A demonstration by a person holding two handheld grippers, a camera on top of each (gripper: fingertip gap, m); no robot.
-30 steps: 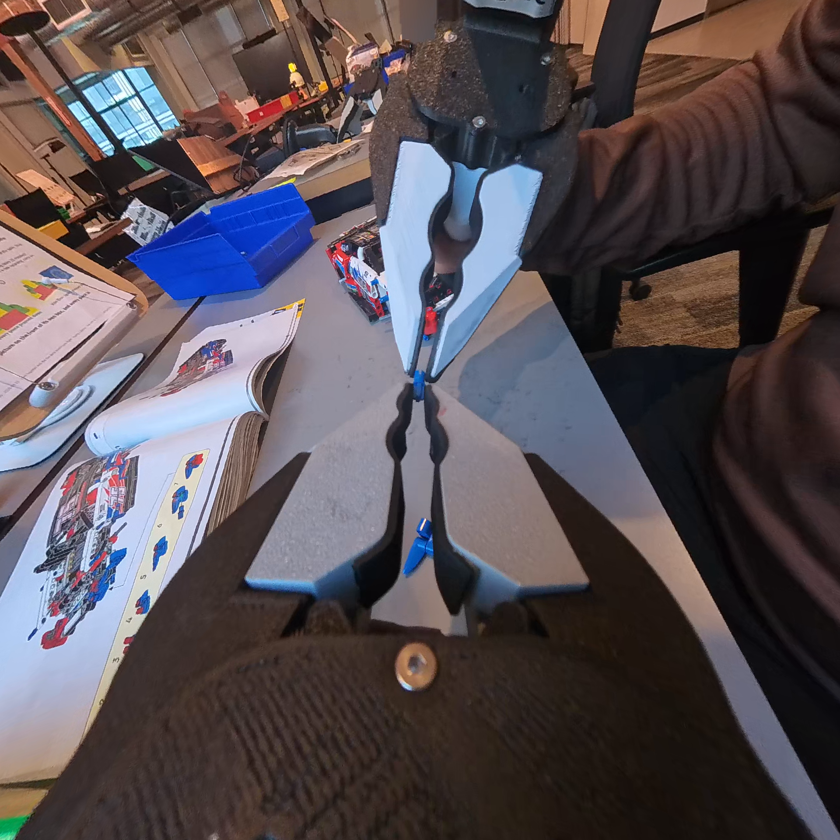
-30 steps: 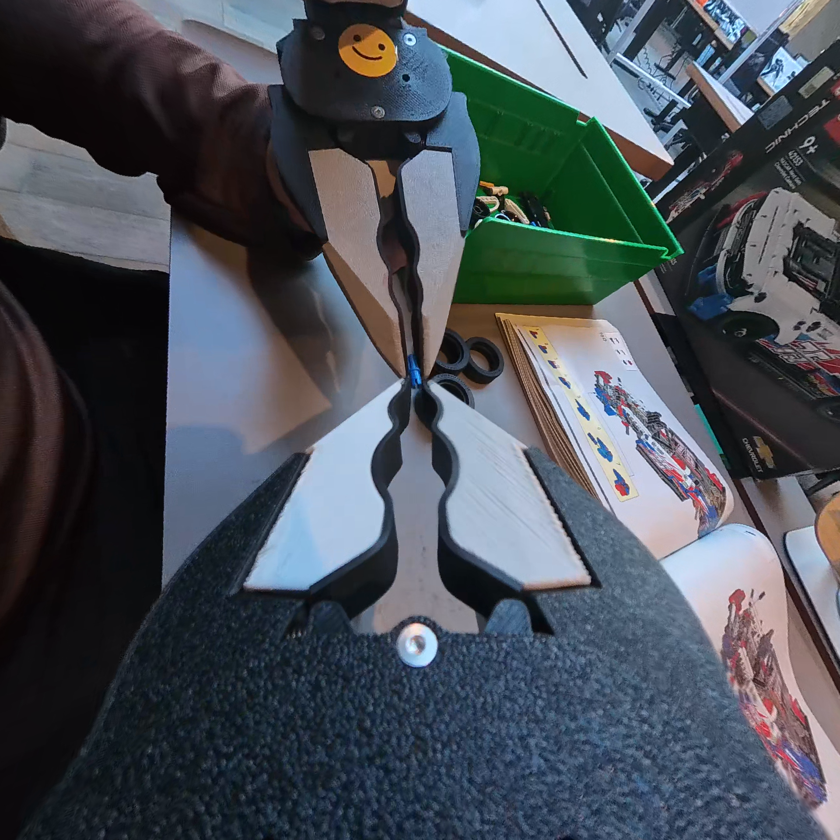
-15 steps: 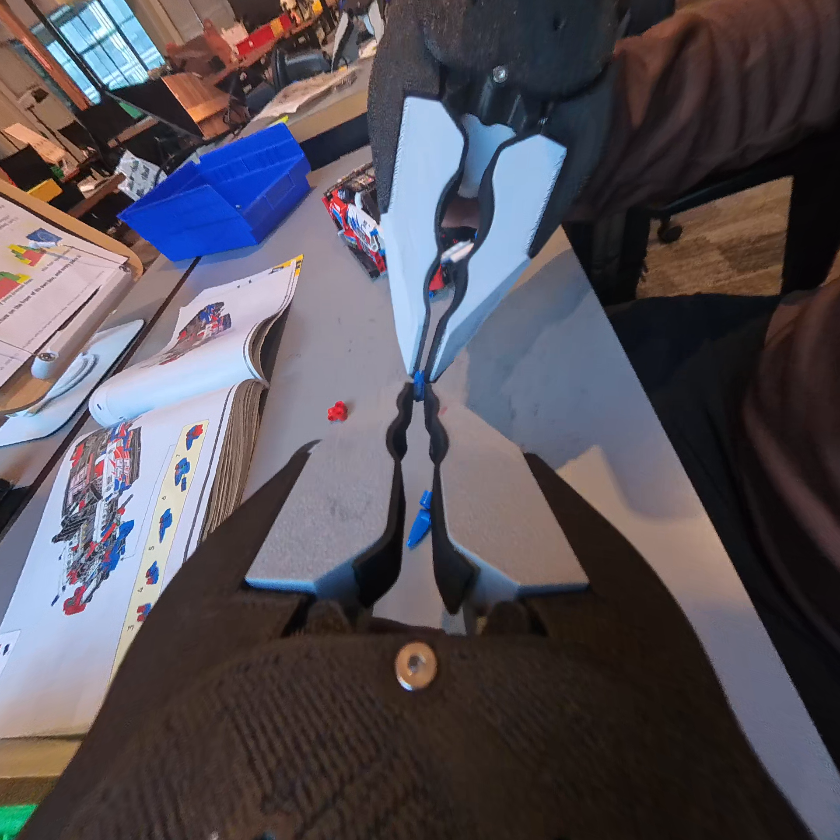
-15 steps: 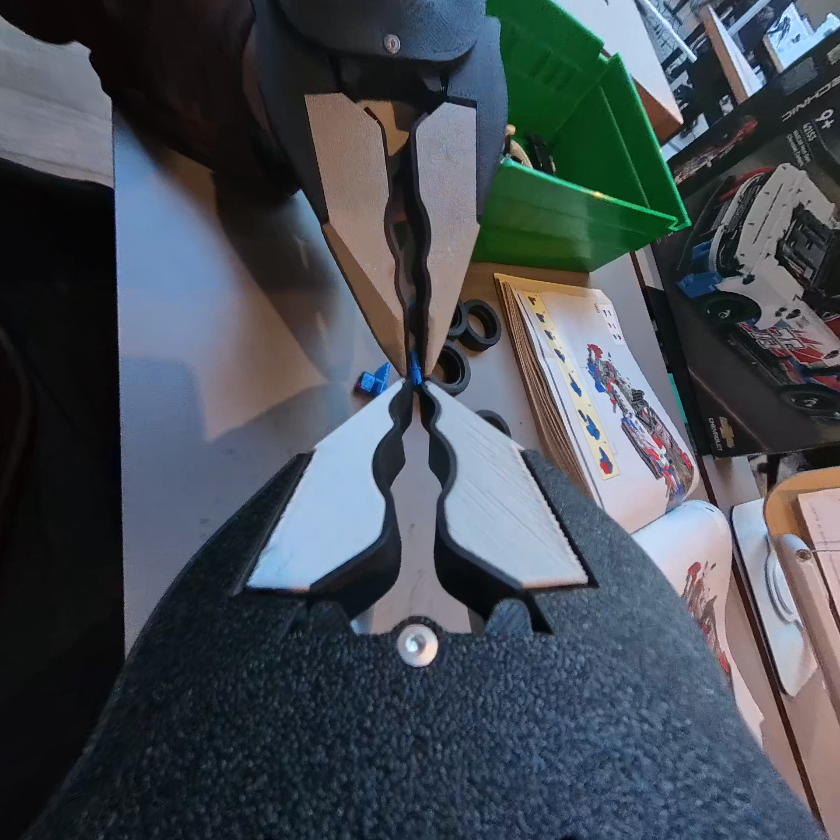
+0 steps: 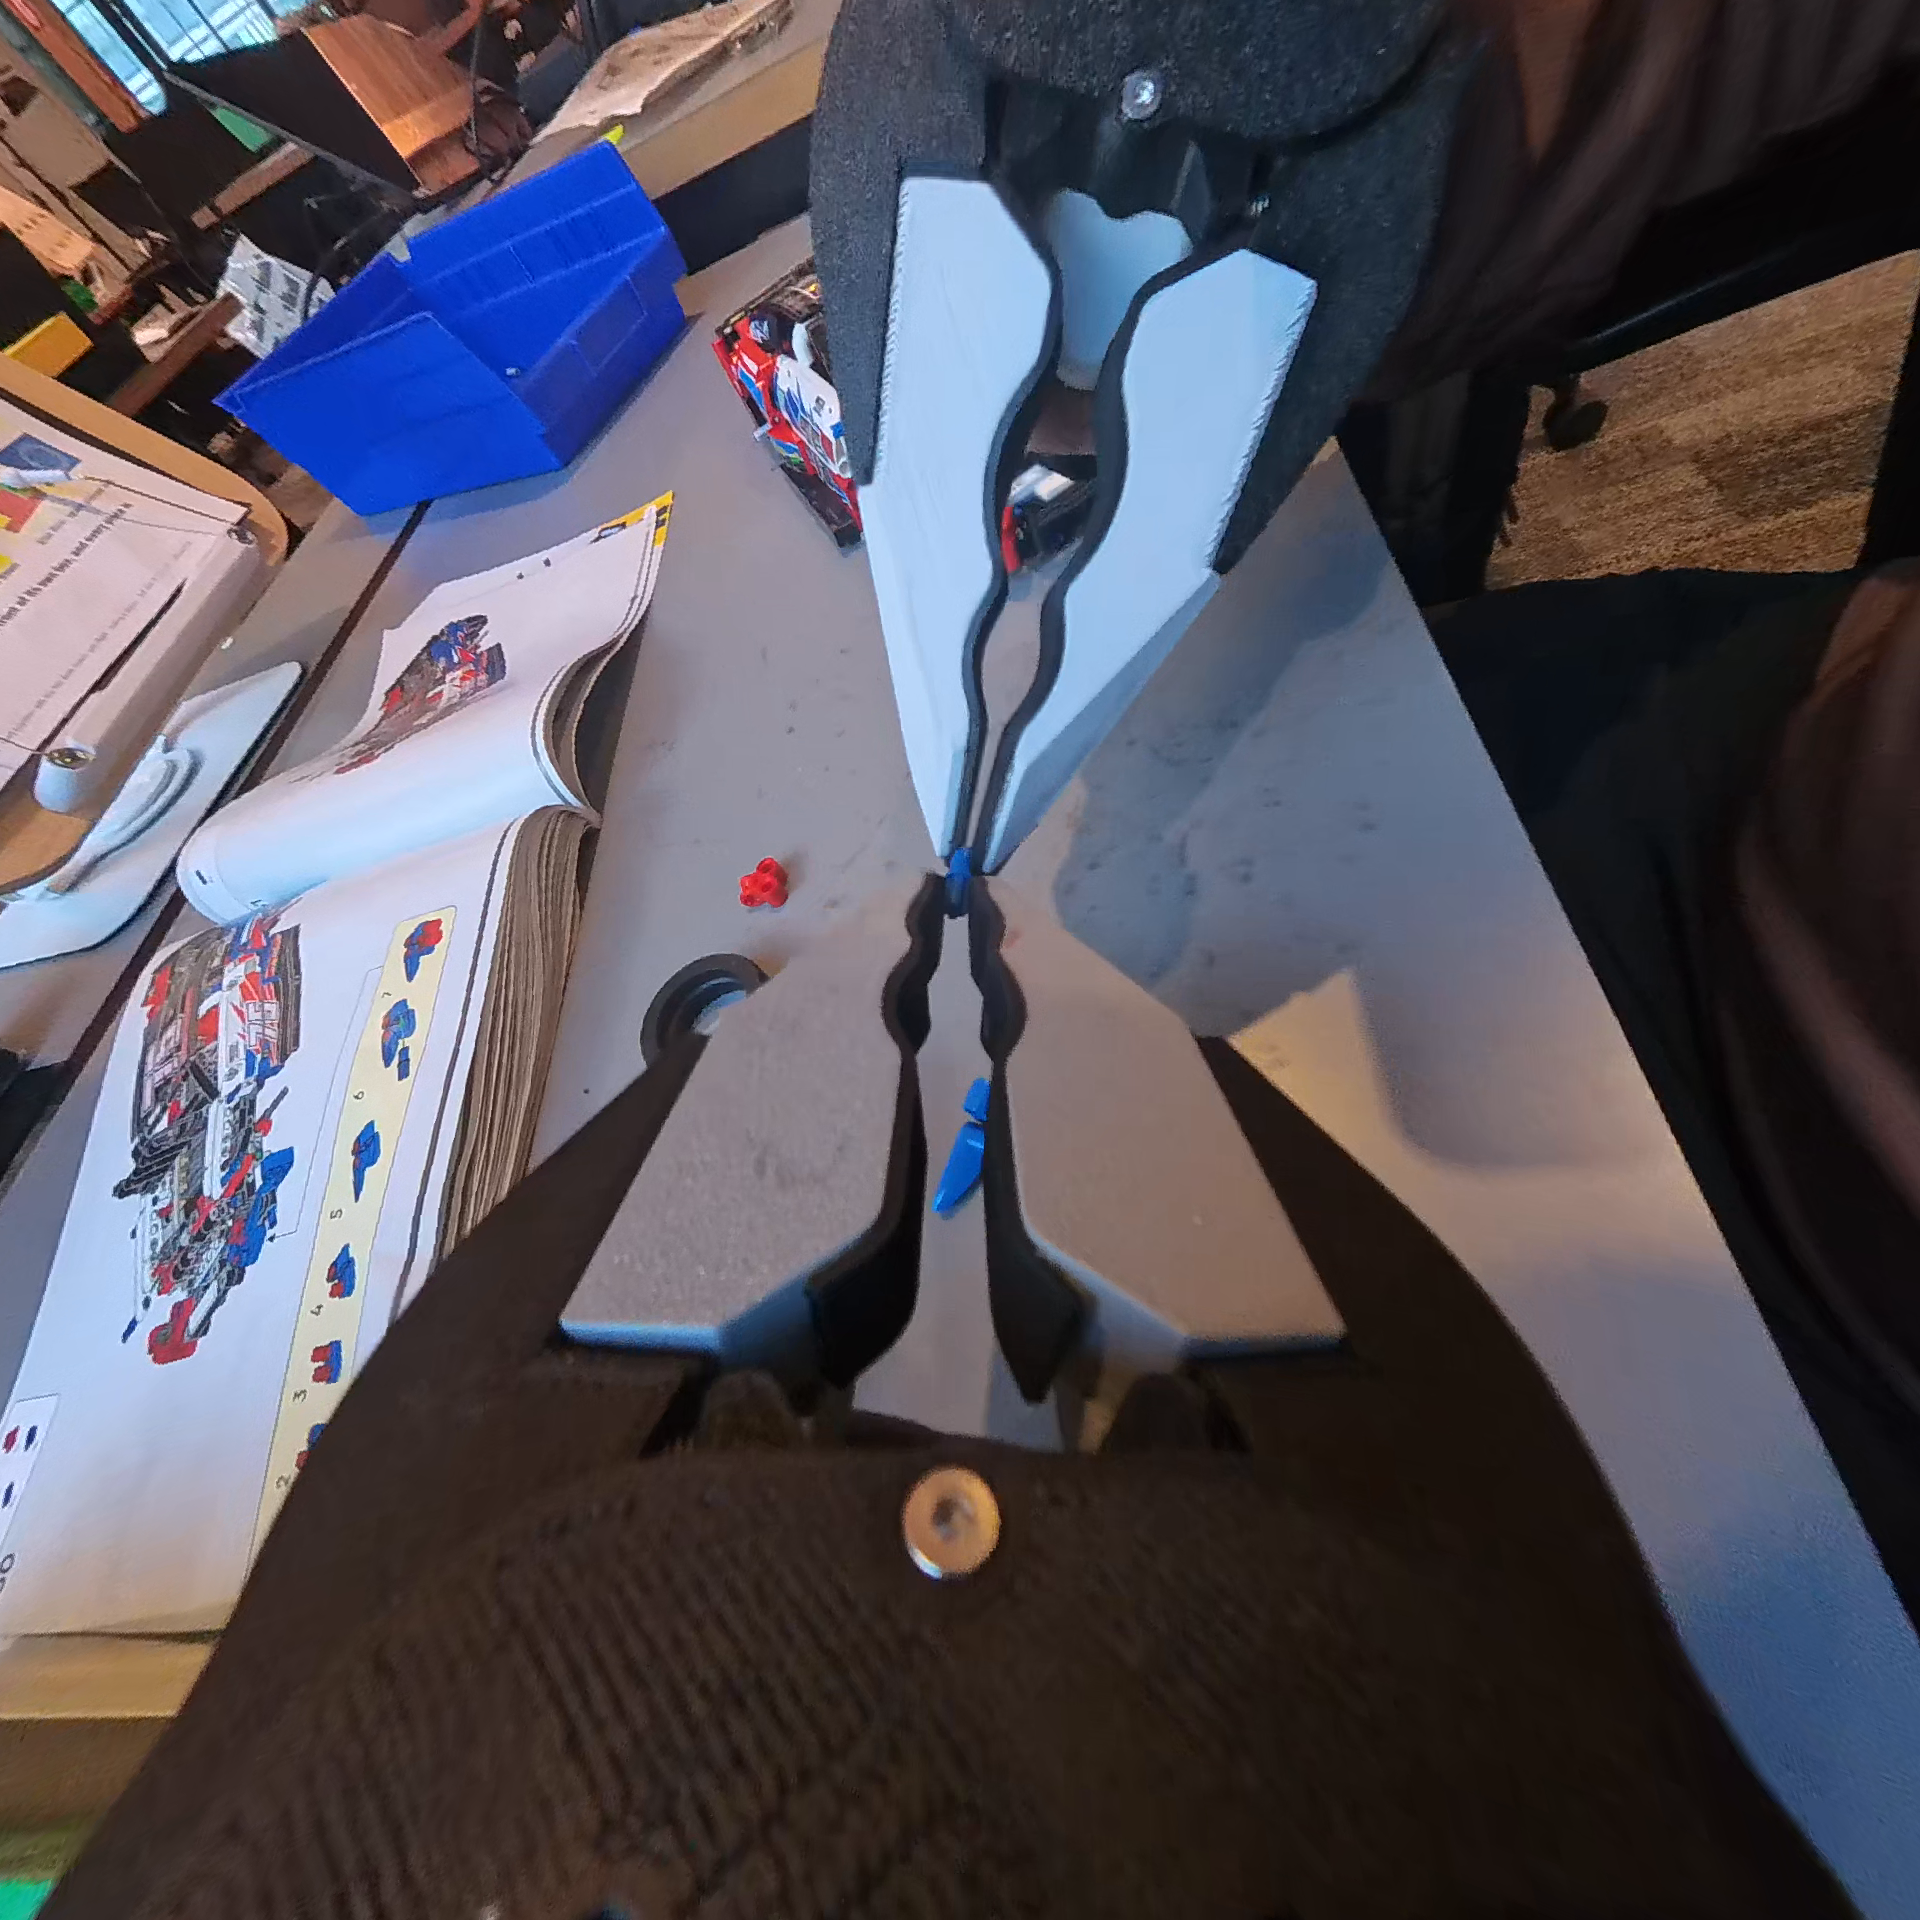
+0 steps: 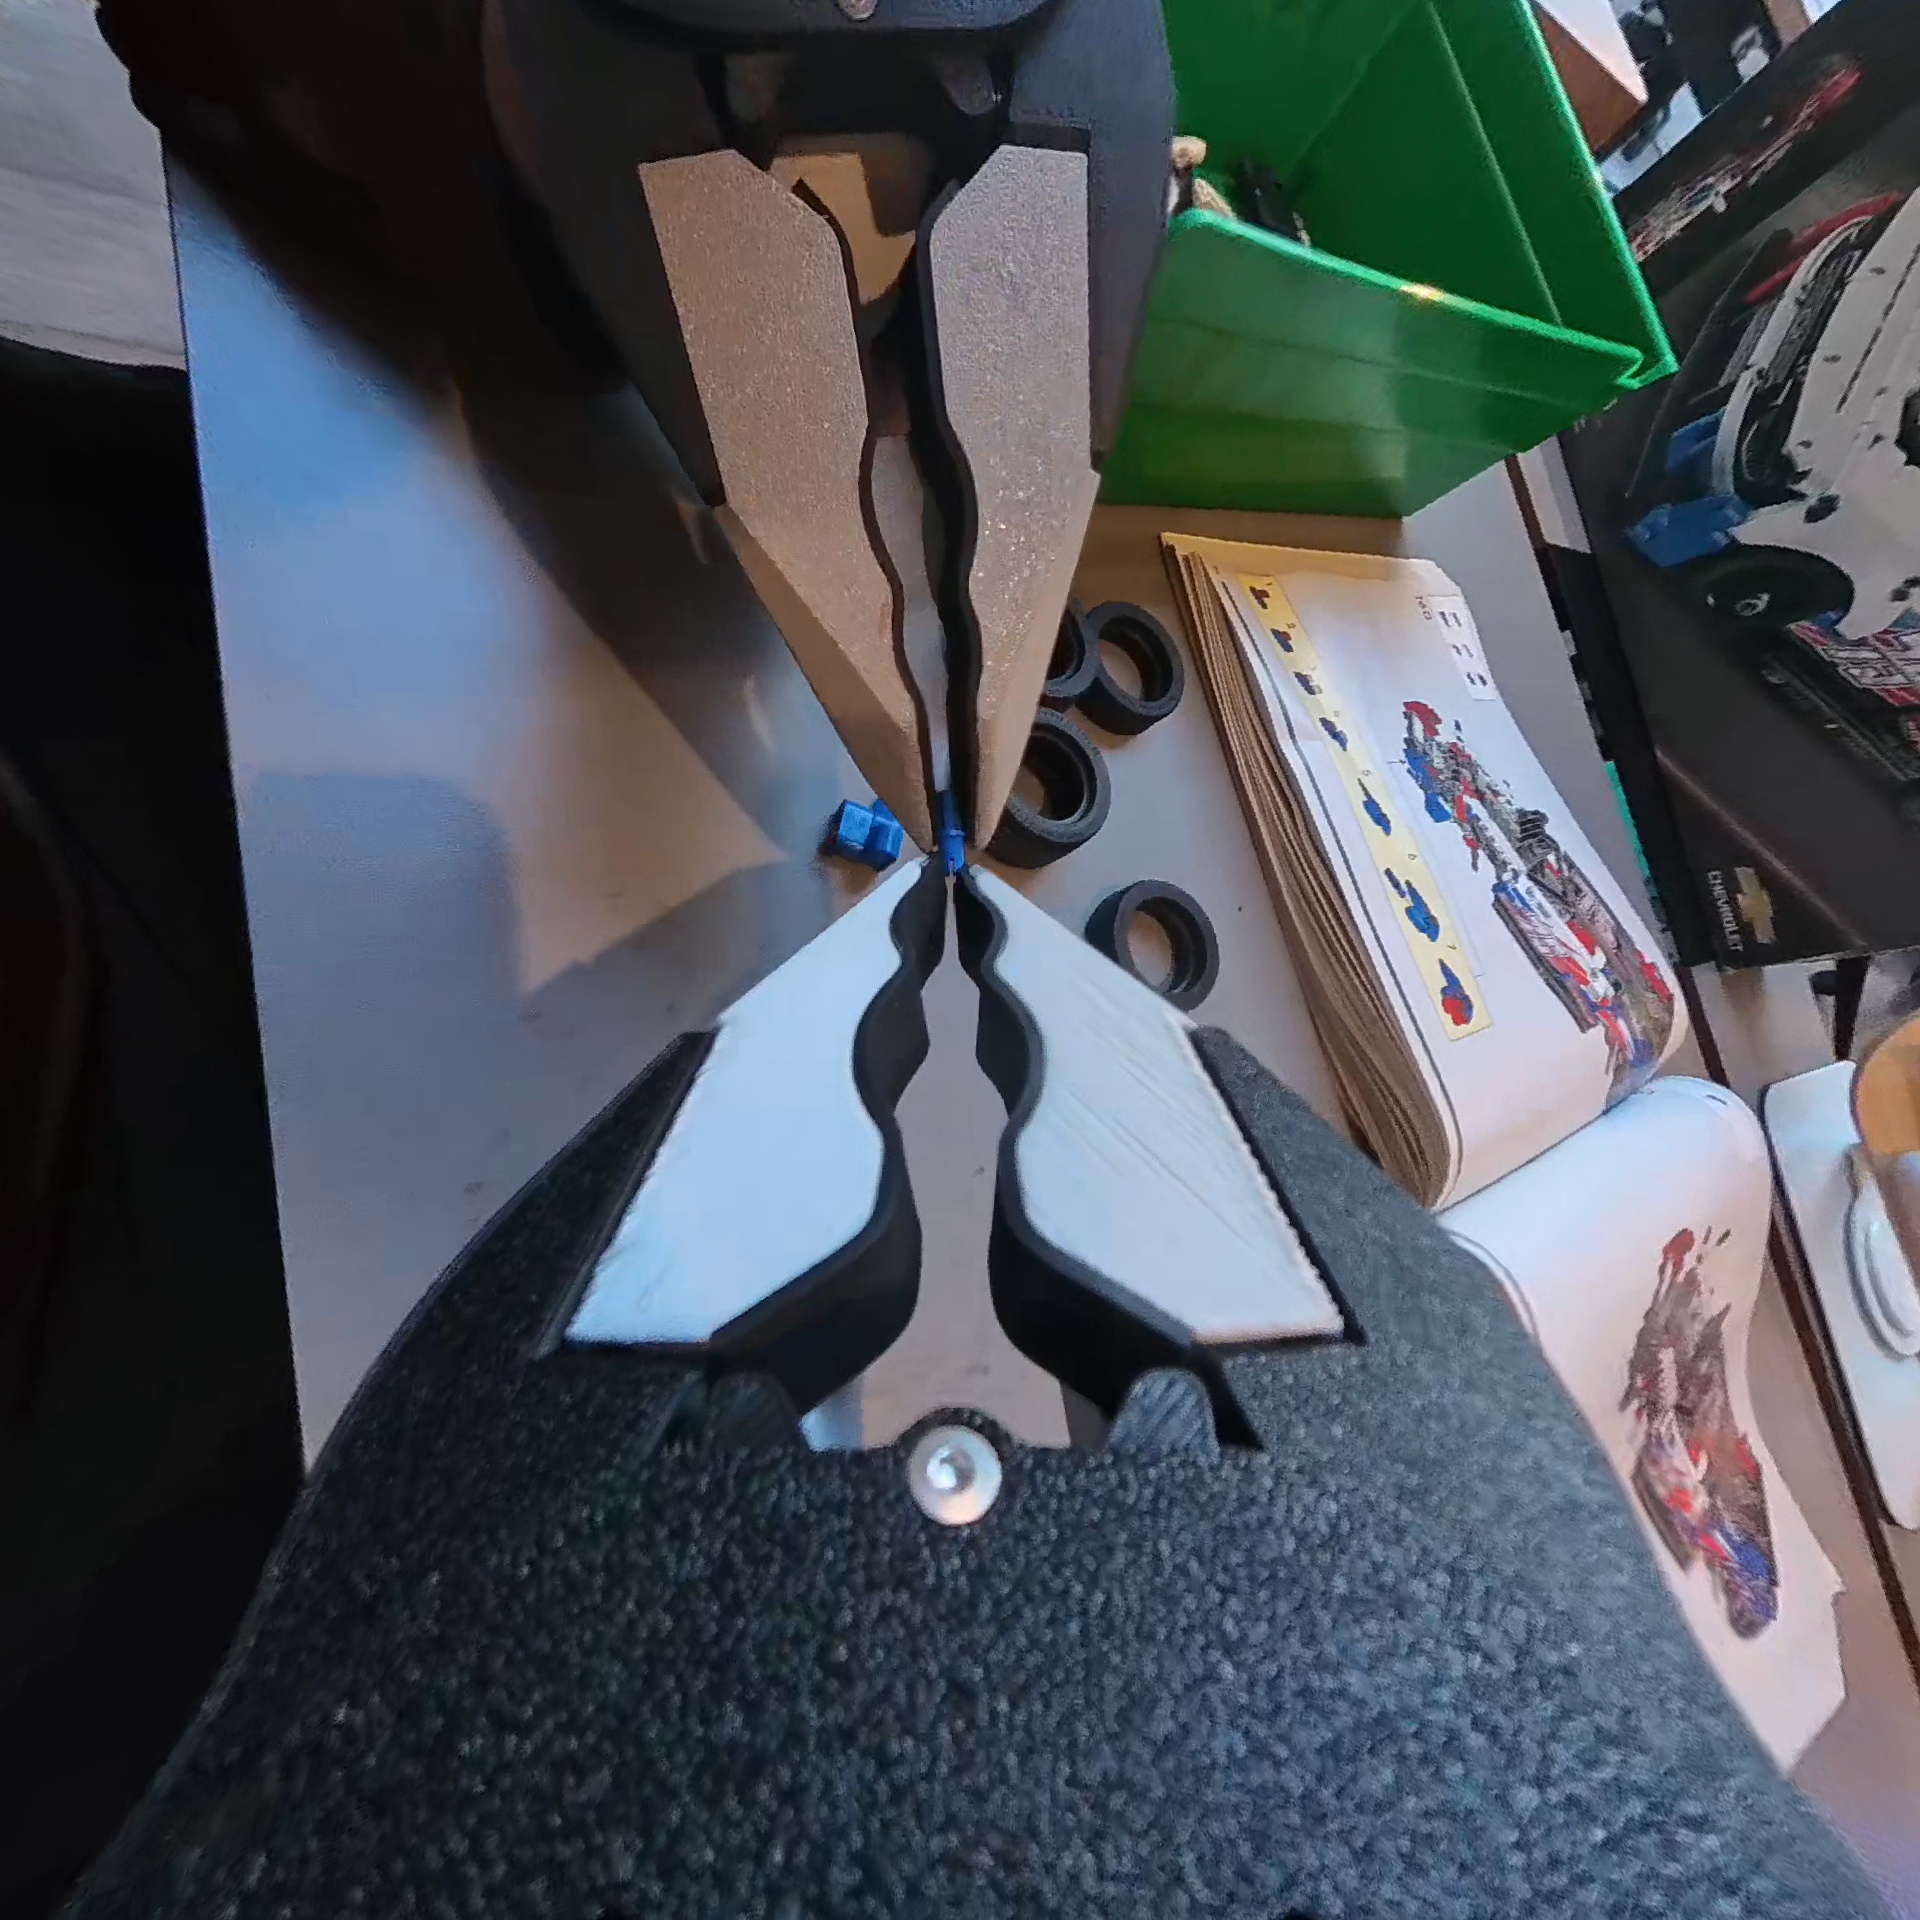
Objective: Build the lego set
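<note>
Two grippers meet tip to tip above the grey table [image 5: 1299,935], both clamped on one small blue pin [image 5: 958,875]: the left gripper [image 5: 954,906] reaches in from the near edge of its own view and pinches the pin's near end, while the right gripper [image 5: 966,847] comes down from the far side and pinches the other end.

Going left to right in the left wrist view: an open instruction booklet [image 5: 312,1039] lies at the left, with a blue bin [image 5: 468,353] far behind it. A black tyre [image 5: 691,1003] sits beside the booklet's page edges, and a small red piece [image 5: 762,883] lies just beyond it. A blue piece [image 5: 961,1148] rests on the table under the left gripper. Far off, partly hidden behind the right gripper, stands the part-built red and white model [image 5: 800,405].

In the right wrist view, three more tyres [image 6: 1127,665] lie near the booklet, below a green bin [image 6: 1351,343].
</note>
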